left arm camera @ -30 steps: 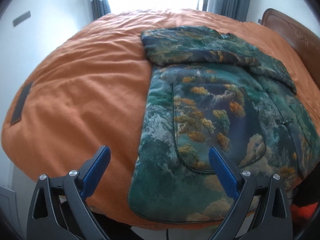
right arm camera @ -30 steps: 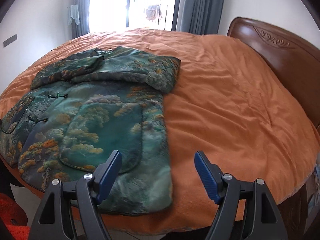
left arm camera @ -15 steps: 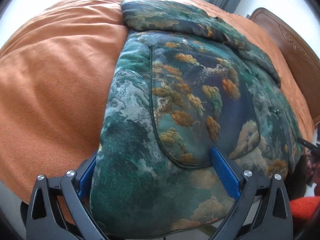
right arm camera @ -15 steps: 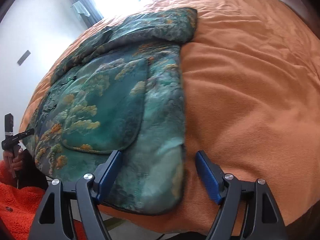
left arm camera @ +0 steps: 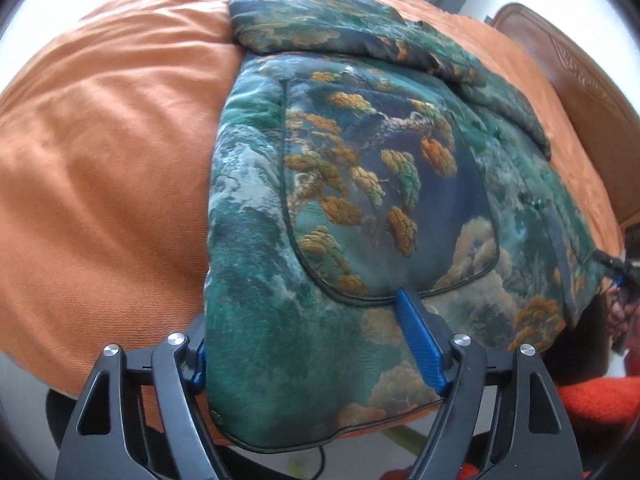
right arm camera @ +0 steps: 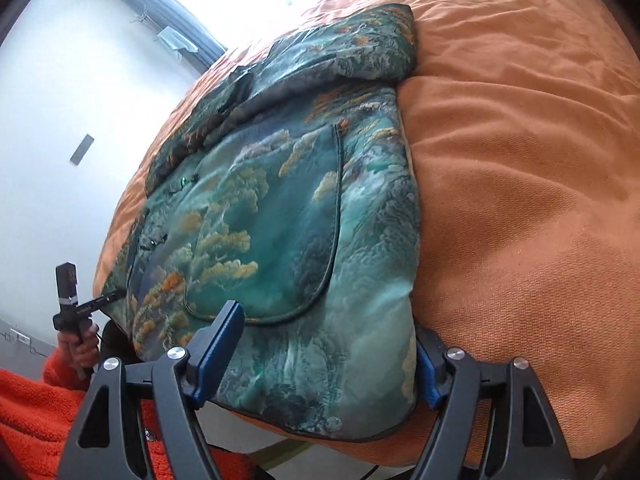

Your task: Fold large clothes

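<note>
The padded green jacket with the cloud and tree print (left arm camera: 360,200) lies flat on the orange bedcover (left arm camera: 100,180). The left gripper (left arm camera: 316,344), whose jaws have just been closing, and the right gripper (right arm camera: 324,356) each straddle a hem corner, not yet pinching. Next both must clamp, then lift the hem toward the collar.

Bare orange bedspread (right arm camera: 520,200) lies open beside the jacket (right arm camera: 320,220); headboard (left arm camera: 580,80) bounds its far side.

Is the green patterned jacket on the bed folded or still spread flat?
Partly folded: the jacket has its sleeves laid across the chest, body still full length on the orange bedspread.
</note>
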The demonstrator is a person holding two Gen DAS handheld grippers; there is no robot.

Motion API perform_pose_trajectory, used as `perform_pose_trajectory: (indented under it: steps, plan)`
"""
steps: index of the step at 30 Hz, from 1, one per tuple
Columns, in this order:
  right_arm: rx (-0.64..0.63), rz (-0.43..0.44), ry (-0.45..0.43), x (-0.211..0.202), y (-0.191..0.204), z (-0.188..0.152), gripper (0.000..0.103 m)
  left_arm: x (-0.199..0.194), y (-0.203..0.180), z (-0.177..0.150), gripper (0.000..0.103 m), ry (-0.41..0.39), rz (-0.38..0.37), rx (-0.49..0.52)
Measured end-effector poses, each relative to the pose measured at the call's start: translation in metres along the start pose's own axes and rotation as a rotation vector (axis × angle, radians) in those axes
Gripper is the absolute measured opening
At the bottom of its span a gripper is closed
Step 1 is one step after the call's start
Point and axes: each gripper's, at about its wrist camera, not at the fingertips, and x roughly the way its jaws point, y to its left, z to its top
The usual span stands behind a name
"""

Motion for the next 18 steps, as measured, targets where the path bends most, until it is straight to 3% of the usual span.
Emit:
perform_pose_trajectory:
  steps: [5,8,18]
  plan:
    - [-0.060,-0.070,0.029,0.008,0.008,-0.002,0.078,0.006,-0.006,-0.001,0.089,0.007,0.048,0.023]
    - [-0.081,-0.086,0.028,0.005,0.012,-0.001,0.078,0.007,-0.012,0.000,0.089,0.009,0.076,0.043]
    - [-0.066,-0.069,0.043,0.007,0.005,0.000,0.078,0.008,-0.007,0.001,0.089,0.001,0.048,0.013]
